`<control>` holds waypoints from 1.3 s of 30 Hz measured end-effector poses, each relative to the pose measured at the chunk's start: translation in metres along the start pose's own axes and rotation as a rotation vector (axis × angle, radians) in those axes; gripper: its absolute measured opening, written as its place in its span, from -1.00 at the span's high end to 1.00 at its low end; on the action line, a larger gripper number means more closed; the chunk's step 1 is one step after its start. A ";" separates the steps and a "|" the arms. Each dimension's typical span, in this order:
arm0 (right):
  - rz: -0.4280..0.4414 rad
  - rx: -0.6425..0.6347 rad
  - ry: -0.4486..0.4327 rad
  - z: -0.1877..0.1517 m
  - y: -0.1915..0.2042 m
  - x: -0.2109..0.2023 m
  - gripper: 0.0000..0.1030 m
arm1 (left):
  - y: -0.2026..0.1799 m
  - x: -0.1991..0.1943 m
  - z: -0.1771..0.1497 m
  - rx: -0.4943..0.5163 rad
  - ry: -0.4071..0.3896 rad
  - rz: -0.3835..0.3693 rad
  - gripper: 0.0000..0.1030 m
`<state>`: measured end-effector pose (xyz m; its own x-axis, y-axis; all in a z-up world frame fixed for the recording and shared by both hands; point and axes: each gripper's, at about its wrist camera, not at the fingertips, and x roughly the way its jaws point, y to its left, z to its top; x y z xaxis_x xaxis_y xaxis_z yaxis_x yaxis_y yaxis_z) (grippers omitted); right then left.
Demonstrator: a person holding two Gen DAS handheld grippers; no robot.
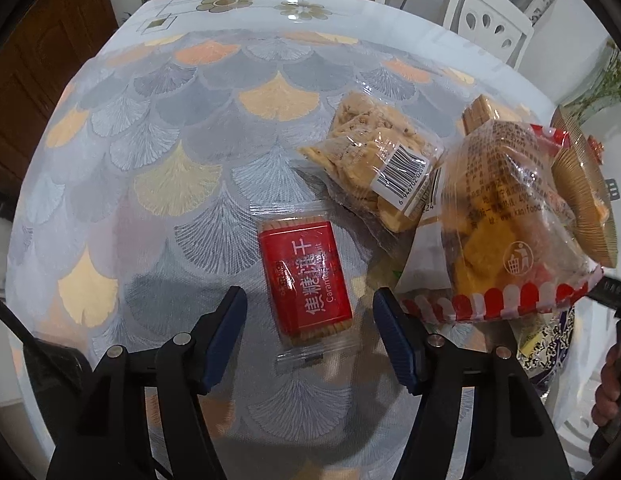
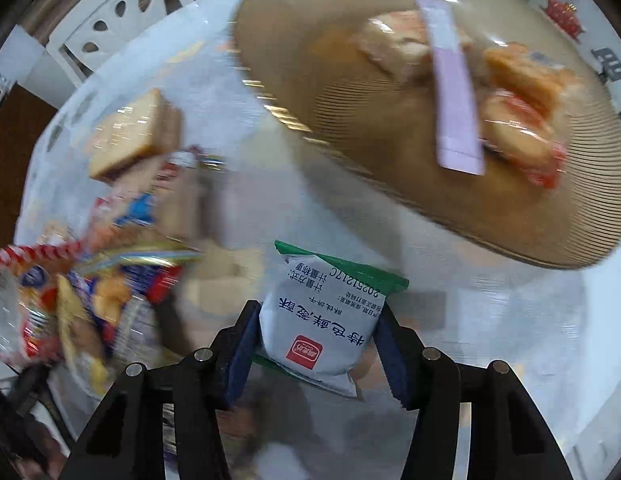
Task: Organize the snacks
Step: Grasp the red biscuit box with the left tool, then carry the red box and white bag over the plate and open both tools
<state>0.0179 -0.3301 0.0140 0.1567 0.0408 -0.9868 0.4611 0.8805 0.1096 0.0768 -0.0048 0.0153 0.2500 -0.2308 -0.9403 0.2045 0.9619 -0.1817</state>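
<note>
Left wrist view: we see the left gripper (image 1: 309, 330) with its jaws wide apart, pads touching nothing. One red caramel biscuit packet (image 1: 304, 278) lies flat on the tablecloth (image 1: 158, 152) between the two fingers. Far right of it we count one clear bag of crackers (image 1: 370, 164) with a barcode label, and one larger clear snack bag (image 1: 506, 220) with a red-and-white striped edge, overlapping at the right. One gold ridged plate (image 1: 586, 200) shows at the right edge. Two white chairs stand beyond the table.

Right wrist view (blurred): the right gripper (image 2: 316, 346) has its jaws closed on one white-and-green snack packet (image 2: 322, 328), both pads pressing its sides. The plate (image 2: 350, 92) lies far right and carries one lilac sachet (image 2: 454, 92) and about three orange-wrapped snacks (image 2: 522, 92); the blur keeps us from an exact count. A loose heap of packets (image 2: 110, 264) lies at the left.
</note>
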 end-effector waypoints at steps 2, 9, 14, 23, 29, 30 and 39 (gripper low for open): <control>0.009 -0.001 -0.004 -0.002 -0.010 -0.001 -0.05 | 0.002 0.001 0.000 -0.009 -0.007 -0.003 -0.22; 0.018 0.013 0.002 0.000 -0.020 0.000 -0.13 | -0.009 0.005 0.001 0.008 -0.022 0.074 -0.22; -0.021 -0.012 -0.028 -0.006 -0.019 -0.002 -0.09 | -0.012 0.000 -0.006 0.064 -0.071 0.177 0.39; 0.035 -0.031 -0.047 -0.016 -0.020 -0.013 -0.03 | 0.011 -0.044 -0.021 -0.062 -0.130 0.011 0.40; 0.082 -0.058 -0.051 -0.025 -0.022 -0.034 -0.03 | -0.010 -0.077 -0.017 -0.052 -0.190 -0.029 0.40; 0.089 -0.065 -0.056 -0.024 -0.024 -0.039 -0.03 | -0.016 -0.086 -0.016 -0.050 -0.207 -0.048 0.40; 0.149 -0.093 -0.135 -0.018 -0.033 -0.093 -0.03 | -0.090 -0.139 0.007 0.046 -0.302 -0.091 0.40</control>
<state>-0.0275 -0.3546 0.1003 0.3355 0.1158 -0.9349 0.3423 0.9096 0.2356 0.0305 -0.0607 0.1648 0.4974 -0.3551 -0.7915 0.2794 0.9293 -0.2414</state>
